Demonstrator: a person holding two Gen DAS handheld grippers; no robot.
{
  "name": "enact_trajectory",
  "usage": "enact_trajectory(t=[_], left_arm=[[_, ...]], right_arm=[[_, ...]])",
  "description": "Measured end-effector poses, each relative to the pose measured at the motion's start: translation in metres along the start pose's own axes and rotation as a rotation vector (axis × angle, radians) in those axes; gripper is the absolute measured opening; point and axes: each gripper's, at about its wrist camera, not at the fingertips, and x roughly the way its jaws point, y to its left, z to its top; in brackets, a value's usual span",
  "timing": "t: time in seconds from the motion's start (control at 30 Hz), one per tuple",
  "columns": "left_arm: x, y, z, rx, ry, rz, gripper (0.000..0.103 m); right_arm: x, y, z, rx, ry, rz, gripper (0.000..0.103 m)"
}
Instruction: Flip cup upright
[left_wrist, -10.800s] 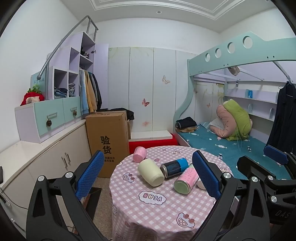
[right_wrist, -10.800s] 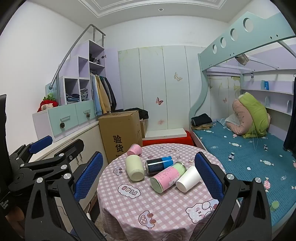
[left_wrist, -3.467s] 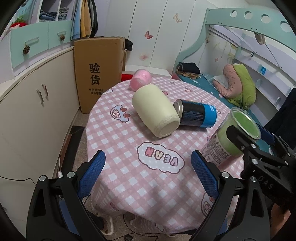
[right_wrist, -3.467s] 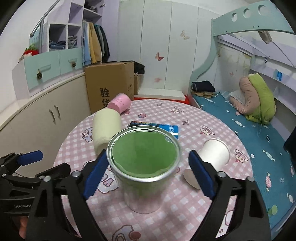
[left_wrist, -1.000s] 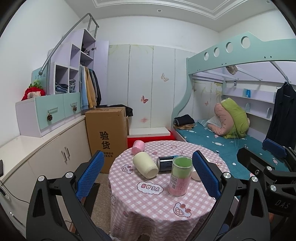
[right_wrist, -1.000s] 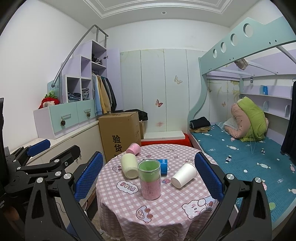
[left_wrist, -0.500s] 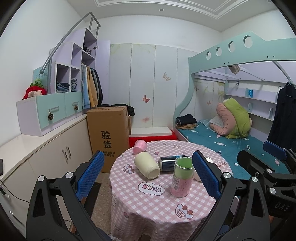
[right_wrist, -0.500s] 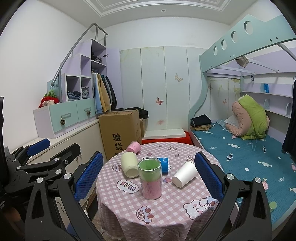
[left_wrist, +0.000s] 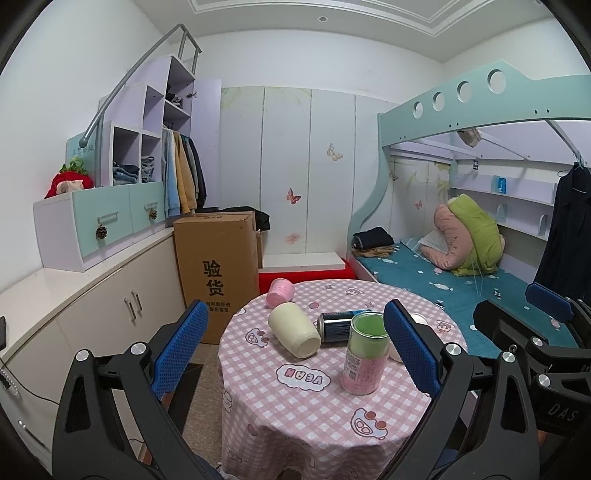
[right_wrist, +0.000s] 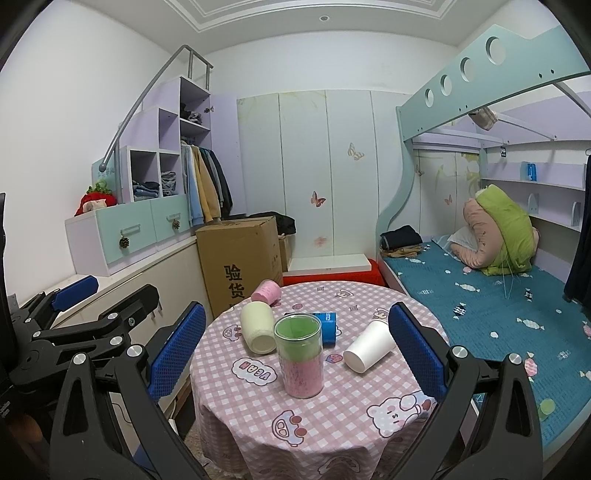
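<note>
My left gripper (left_wrist: 295, 347) and right gripper (right_wrist: 297, 349) both gape, holding nothing; the cup (right_wrist: 299, 360) stands upright mid-frame.

Even, bright light from a recessed ceiling lamp (left_wrist: 322, 18); sharp focus, soft shadows, strong fisheye bending with black corners.

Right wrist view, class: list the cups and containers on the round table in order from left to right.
Cream cup lying on its side → pink and green cup standing upright → white paper cup on its side.
</note>
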Motion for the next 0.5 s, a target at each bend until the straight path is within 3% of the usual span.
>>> enact_trajectory(t=[0.5], left_arm=[[0.0068,-0.0010,-0.0019,0.006,-0.004,-0.004,0.096]], right_arm=[[0.0066,-0.0024,-0.0048,0.007,0.005,-0.005,0.096]])
